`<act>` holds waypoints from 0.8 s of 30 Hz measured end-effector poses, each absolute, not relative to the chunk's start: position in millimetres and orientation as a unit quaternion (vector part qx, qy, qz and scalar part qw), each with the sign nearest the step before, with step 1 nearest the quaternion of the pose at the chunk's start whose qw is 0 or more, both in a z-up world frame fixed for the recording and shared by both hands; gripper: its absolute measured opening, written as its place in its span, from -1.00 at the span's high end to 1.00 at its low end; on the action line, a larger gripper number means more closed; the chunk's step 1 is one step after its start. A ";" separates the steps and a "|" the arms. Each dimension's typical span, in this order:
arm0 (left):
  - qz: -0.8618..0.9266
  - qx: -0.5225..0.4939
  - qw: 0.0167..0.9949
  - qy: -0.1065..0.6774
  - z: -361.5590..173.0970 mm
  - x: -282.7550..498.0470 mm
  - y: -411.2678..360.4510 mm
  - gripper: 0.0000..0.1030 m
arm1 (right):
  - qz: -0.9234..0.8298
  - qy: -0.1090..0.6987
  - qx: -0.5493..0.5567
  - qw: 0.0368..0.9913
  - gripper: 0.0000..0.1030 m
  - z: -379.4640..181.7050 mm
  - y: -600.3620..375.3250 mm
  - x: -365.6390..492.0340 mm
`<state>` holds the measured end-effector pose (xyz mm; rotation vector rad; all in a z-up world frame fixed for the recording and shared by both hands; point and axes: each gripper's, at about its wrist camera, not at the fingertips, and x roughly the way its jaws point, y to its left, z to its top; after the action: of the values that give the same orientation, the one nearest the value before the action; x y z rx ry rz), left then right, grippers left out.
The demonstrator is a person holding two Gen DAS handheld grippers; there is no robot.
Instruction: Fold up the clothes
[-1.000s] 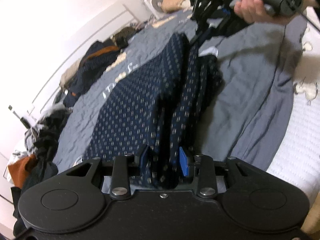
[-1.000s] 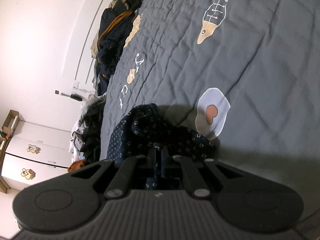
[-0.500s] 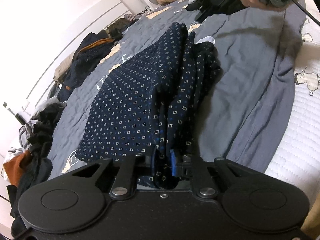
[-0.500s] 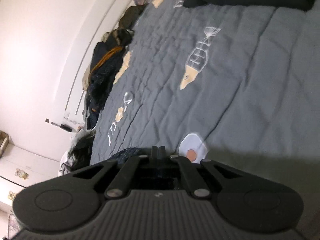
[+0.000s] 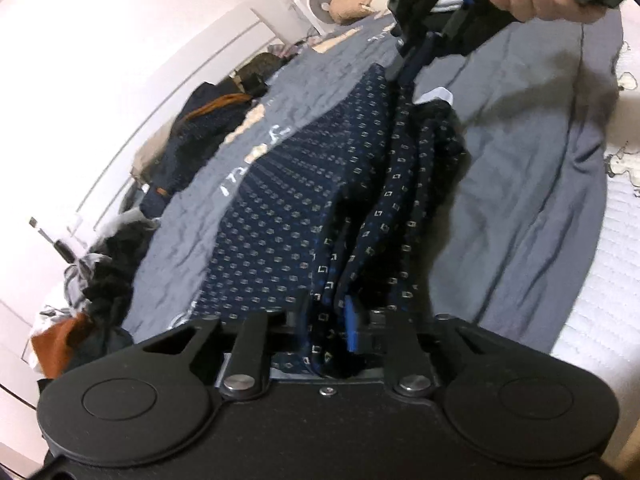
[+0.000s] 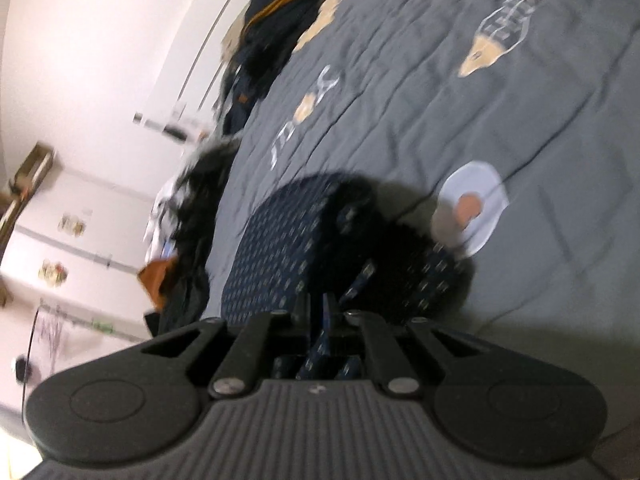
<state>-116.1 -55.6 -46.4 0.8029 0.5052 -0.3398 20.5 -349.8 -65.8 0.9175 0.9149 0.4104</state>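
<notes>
Cloth is the job: the navy shirt (image 5: 288, 208) hangs stretched above the bed (image 5: 520, 168), both grippers' (left (image 5: 326, 320), right (image 6: 318, 312)) jaws pinching opposite ends, probably to straighten it for folding.

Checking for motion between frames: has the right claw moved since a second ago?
Yes. In the left wrist view the right claw, shut on the garment, sits higher above the bed, lifting the cloth with it.

Both wrist cameras look forward and downward, close over the grey quilt (image 5: 520, 168); both views share the patterned navy garment (image 5: 280, 216) lying on it.
</notes>
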 end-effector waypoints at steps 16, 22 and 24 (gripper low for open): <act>-0.203 0.436 0.840 0.252 -68.3 -128.4 -82.4 -0.33 | 0.231 0.458 0.371 0.774 0.67 -60.5 -325.9 9.1; -0.169 0.459 0.829 0.272 -84.4 -116.1 -81.4 -0.25 | 0.231 0.457 0.368 0.776 0.61 -58.9 -326.4 5.0; -0.176 0.445 0.832 0.282 -82.2 -112.6 -77.8 0.27 | 0.229 0.457 0.366 0.778 0.58 -58.4 -327.2 3.5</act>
<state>-112.6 -77.8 -82.2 0.9430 0.5973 -0.3737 3.5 -327.2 -58.4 0.7914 0.9892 0.4953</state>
